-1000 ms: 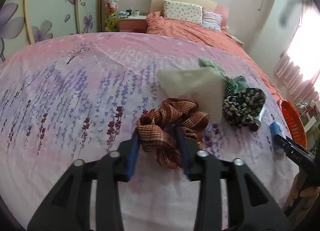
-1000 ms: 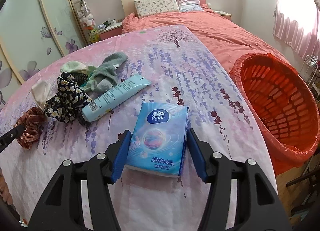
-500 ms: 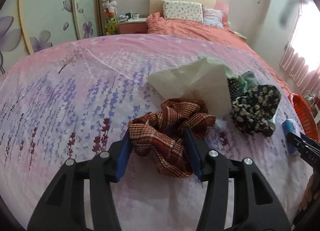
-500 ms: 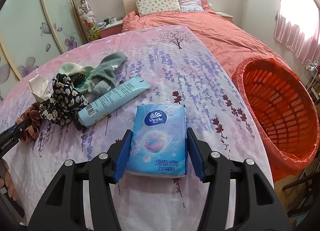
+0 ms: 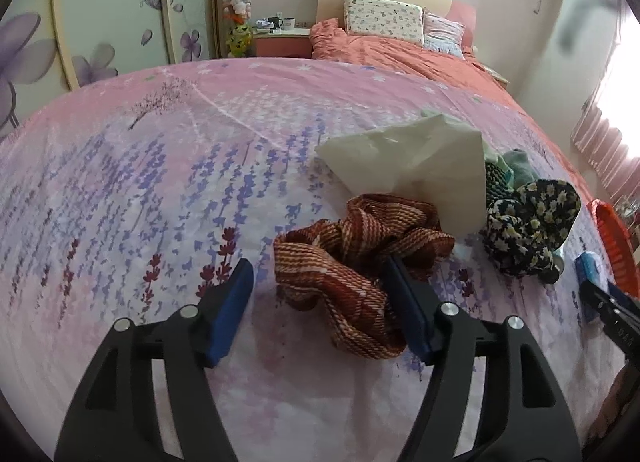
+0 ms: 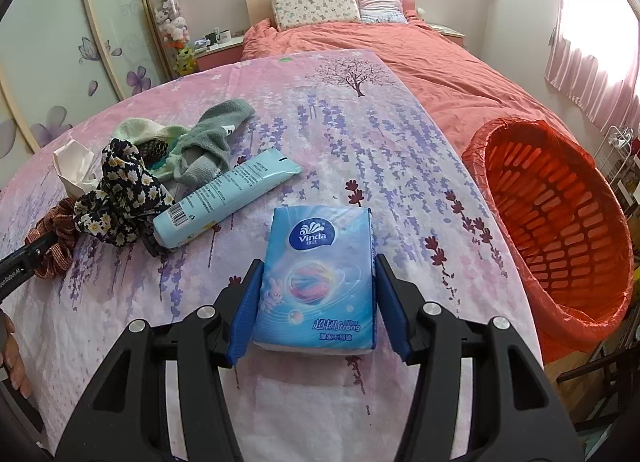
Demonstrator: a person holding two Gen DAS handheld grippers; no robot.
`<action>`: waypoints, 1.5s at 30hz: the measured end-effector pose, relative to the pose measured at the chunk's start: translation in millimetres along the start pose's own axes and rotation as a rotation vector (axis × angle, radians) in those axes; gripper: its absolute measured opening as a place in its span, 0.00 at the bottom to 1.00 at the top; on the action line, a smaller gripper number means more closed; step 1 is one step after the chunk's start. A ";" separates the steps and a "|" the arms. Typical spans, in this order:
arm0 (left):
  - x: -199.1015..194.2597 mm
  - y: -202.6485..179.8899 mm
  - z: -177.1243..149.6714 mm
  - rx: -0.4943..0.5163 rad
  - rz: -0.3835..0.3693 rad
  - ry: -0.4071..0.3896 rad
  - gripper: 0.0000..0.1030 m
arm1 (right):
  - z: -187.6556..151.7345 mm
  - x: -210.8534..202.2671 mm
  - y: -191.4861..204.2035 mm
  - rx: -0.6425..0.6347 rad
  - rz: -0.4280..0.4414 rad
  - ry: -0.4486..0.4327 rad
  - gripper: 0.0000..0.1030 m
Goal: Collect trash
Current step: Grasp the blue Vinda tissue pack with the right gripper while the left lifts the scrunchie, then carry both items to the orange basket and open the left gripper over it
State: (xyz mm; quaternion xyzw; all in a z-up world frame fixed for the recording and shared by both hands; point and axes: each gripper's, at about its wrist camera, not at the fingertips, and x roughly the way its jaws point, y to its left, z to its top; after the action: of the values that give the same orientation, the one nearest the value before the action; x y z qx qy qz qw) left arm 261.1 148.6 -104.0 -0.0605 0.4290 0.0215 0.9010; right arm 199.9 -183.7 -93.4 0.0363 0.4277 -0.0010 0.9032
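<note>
My left gripper [image 5: 320, 302] is open over the pink table; a red-brown striped scrunchie [image 5: 356, 258] lies between its fingers, against the right pad. Behind it lies a crumpled white tissue [image 5: 416, 166]. My right gripper [image 6: 320, 302] is open, its pads on either side of a blue Vinda tissue pack [image 6: 320, 278] that lies flat on the table. The left pad is at the pack's edge; a small gap shows on the right. The orange basket [image 6: 560, 222] with a red liner stands off the table's right edge.
A black floral scrunchie [image 6: 120, 198], a pale blue tube [image 6: 228, 198], grey-green socks [image 6: 208, 138] and a dark hairbrush lie in a pile left of the tissue pack. A bed with a coral cover [image 6: 420, 62] is behind the table. The left gripper's tip shows in the right view [image 6: 28, 258].
My left gripper has opened wide and let go of the striped scrunchie, which now rests on the table. My right gripper has edged forward around the tissue pack.
</note>
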 end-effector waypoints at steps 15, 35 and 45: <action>-1.3 8.4 -2.8 -0.023 -0.031 -0.006 0.57 | -0.5 -0.1 0.7 0.004 0.001 -0.001 0.54; -118.3 -18.1 0.7 0.043 -0.166 -0.215 0.14 | 3.2 -79.4 -19.0 0.047 0.135 -0.185 0.48; -156.3 -123.2 9.4 0.157 -0.316 -0.295 0.14 | 6.1 -122.2 -70.6 0.111 0.060 -0.326 0.48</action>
State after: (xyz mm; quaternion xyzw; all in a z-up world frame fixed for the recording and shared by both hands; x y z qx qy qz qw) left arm 180.9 29.7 34.3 -0.0528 0.2783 -0.1446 0.9481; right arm 124.8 -258.1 0.2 0.0985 0.2736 -0.0034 0.9568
